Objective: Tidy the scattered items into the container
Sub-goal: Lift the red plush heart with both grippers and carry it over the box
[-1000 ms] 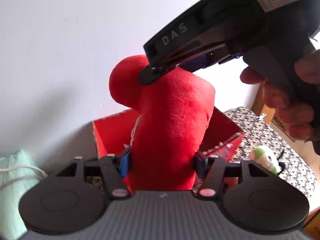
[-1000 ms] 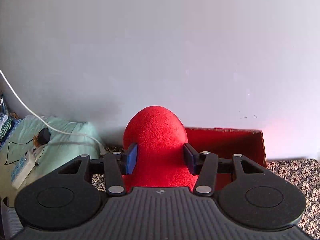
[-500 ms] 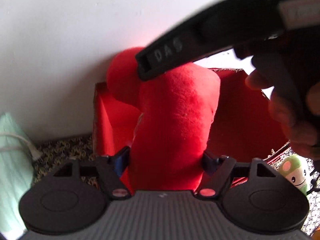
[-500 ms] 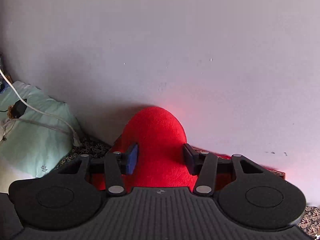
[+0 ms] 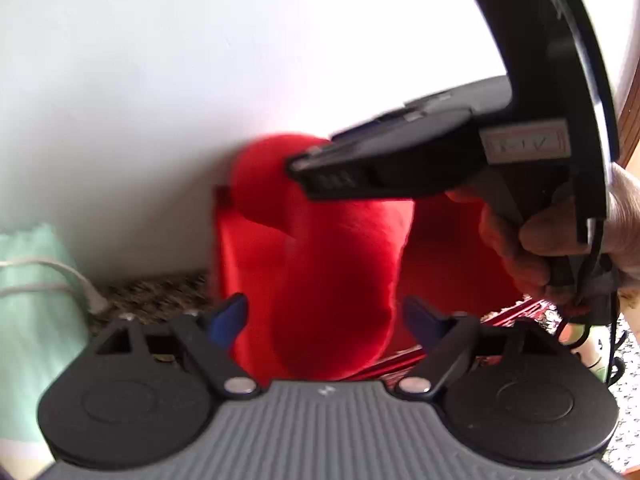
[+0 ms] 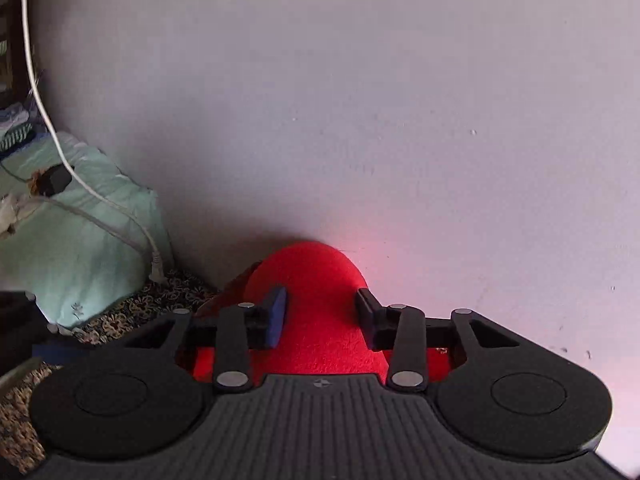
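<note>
Two views from cameras mounted on hand-held claws, both filled by a red plush toy being lowered into a red box that stands against a pale wall.

In the left wrist view, the left claw sits at the lower centre of the frame. Its blue-padded jaws are spread apart, with a visible gap on each side of the plush body, so it appears released and only brackets the toy. The plush rises up the middle of the frame, its lower part in front of the box's red interior.

From the upper right of that view, the right claw reaches in, held by a person's hand, and meets the toy's rounded upper end.

In the right wrist view, that rounded end lies between the jaws at lower centre, the pads pressed against its sides: clenched on the plush. This grip likely carries the toy's weight while it settles into the box.

A mint green pillow with a white cable lies at the left, on a patterned cloth.
</note>
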{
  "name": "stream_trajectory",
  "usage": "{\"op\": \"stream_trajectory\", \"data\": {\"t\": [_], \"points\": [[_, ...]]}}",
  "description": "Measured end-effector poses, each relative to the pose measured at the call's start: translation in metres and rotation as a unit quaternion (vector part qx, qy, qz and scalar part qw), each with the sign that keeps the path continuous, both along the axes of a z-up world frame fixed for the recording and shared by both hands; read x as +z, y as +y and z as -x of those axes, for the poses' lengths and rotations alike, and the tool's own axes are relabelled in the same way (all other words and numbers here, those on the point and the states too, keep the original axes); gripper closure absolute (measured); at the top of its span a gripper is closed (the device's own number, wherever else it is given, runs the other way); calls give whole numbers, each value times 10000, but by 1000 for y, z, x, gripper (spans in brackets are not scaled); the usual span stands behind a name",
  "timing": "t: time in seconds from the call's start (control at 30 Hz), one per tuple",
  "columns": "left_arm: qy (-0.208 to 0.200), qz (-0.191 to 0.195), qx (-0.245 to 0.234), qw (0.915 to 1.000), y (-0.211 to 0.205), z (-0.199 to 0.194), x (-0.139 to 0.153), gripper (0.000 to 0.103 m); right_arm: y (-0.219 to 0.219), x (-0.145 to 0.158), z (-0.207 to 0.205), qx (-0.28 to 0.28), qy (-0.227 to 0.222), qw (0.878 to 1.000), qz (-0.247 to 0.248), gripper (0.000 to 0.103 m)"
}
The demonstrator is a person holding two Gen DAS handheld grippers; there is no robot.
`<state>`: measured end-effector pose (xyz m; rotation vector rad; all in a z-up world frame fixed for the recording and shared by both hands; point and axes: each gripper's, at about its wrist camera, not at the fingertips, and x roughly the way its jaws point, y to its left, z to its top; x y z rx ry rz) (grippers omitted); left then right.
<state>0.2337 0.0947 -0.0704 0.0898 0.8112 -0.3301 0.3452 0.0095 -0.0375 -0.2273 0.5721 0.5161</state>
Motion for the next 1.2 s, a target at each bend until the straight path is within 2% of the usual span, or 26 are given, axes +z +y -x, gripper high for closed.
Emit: {"op": "stream_trajectory", "data": {"t": [0.1,0.23,0.3,0.37,0.43,0.5,0.53,0.57,0.6,0.67,0.77,0.83,0.93,0.97,1.03,1.07,1.2], "points": [[105,-282,37,9995,-13,-13,-17,30,-6,1,-8,-84,156,9995,-246,62],[356,-199,175,9990,-11,-23,-32,33,-32,5,-16,-399,595,9942,-806,64],[378,-225,192,9988,-11,-23,-38,37,-47,7,-18,-601,849,9889,-1065,62],[354,-297,170,9988,-13,-23,-44,38,-63,2,-23,-759,1261,9799,-1343,44],[379,-285,137,9988,-6,-27,-35,39,-73,-7,-31,-773,1700,9689,-1624,36],[412,-357,97,9985,-6,-28,-36,40,-78,-17,-43,-591,2168,9537,-1998,35],[412,-417,88,9982,-9,-29,-39,40,-78,-22,-49,-508,2358,9467,-2134,27],[407,-458,84,9981,-9,-29,-39,40,-77,-26,-54,-455,2487,9425,-2186,26],[432,-430,83,9981,-8,-30,-39,40,-76,-28,-58,-417,2584,9400,-2190,29],[449,-265,98,9986,-1,-27,-34,37,-76,-22,-57,-314,2505,9433,-2154,44],[472,-168,91,9987,5,-23,-31,33,-73,3,-39,33,1980,9602,-1970,53],[503,-213,76,9985,4,-18,-31,32,-57,18,-22,381,1479,9775,-1456,53],[490,-198,67,9986,5,-14,-25,32,-27,21,-3,763,859,9920,-527,53],[413,-186,94,9989,8,-13,-21,34,-15,18,3,777,486,9957,-98,64],[308,-176,144,9993,11,-12,-14,35,3,9,10,752,-50,9955,579,100],[322,-174,161,9992,13,-13,-13,35,8,4,9,753,-122,9942,754,103],[379,-173,213,9989,20,-18,-14,38,7,-19,-1,840,448,9936,612,102]]}}
